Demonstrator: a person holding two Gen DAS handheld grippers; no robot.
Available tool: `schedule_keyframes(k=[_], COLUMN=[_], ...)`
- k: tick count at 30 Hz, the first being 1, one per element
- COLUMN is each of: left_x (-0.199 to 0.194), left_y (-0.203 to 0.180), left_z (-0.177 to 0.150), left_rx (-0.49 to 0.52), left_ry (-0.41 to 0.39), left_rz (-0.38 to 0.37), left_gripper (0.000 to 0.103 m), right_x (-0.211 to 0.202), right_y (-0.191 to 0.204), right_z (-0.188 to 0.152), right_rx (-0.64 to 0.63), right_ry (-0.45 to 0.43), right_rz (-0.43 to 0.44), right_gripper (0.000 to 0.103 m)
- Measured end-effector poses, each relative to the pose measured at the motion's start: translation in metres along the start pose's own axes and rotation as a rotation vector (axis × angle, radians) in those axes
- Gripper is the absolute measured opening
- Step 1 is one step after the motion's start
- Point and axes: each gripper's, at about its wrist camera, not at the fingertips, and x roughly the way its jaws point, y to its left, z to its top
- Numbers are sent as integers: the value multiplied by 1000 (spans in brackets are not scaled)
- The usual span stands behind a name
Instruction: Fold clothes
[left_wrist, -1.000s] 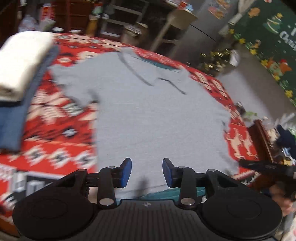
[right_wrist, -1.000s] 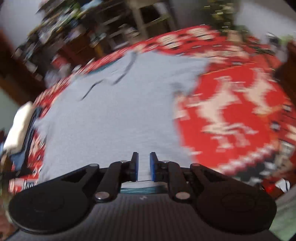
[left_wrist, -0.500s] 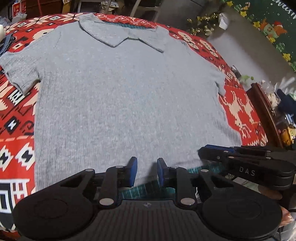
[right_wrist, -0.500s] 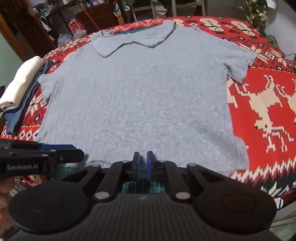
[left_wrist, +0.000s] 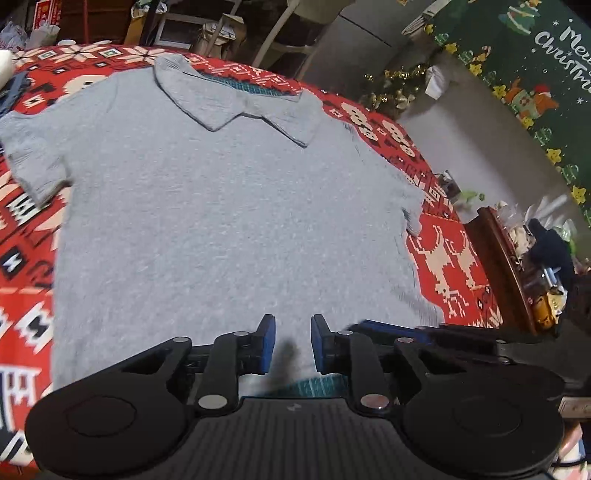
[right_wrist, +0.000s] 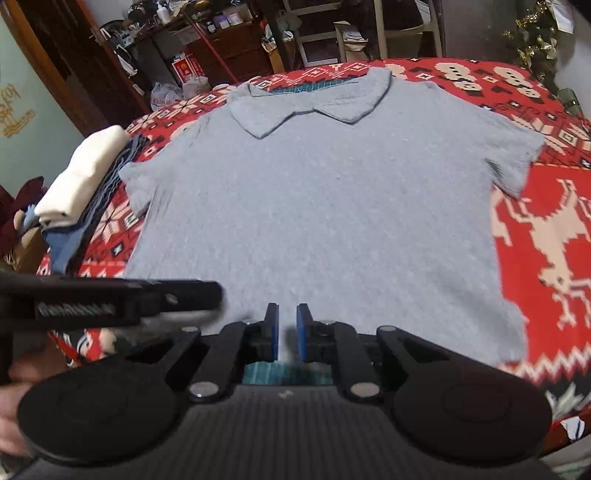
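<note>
A grey polo shirt (left_wrist: 229, 221) (right_wrist: 325, 206) lies spread flat, collar at the far end, on a table covered by a red patterned cloth (left_wrist: 454, 266) (right_wrist: 554, 240). My left gripper (left_wrist: 292, 343) hovers open over the shirt's near hem with nothing between its blue pads. My right gripper (right_wrist: 287, 336) is over the same hem with only a narrow gap between its pads, and it holds nothing. Each gripper shows in the other's view: the right gripper (left_wrist: 369, 326) beside the left, the left gripper (right_wrist: 216, 297) crossing in from the left.
A folded white garment (right_wrist: 85, 177) rests on folded blue clothes (right_wrist: 70, 240) at the table's left edge. A teal mat (right_wrist: 284, 371) peeks out under the hem. A cluttered wooden stand (left_wrist: 498, 266) is on the right, with shelves and chairs behind the table.
The left gripper's jaws have narrowed since a second ago. The two grippers have drawn closer together over the hem. The shirt has not moved.
</note>
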Motion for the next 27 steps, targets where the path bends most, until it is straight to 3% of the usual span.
schedule_keyframes(k=[3,9,15,18,23,27], left_x=[15,13,5,-3,6,16], left_y=[3,10,1,-2,1,5], left_z=[-2,-13,-21,-17,-12,-7], left_rx=[-8,-29,30,43,33,22], left_ry=[41,69,67,29,21,22], left_rz=[14,-26,-16,-38,-19,4], left_gripper=[14,13,12,12,12,11], right_x=[16,21,12,6,-3,14], right_y=[3,10,10,9,8,-6], right_z=[0,-14,-13,-10,-5,-1], right_rx=[-2,-43,-52,-52,-52,-3], right_ry=[19,14,-12,-30,-60,-32], right_rz=[-17,-20,-20,-20,-19,-59], right_gripper=[12,13,13,12,13,12])
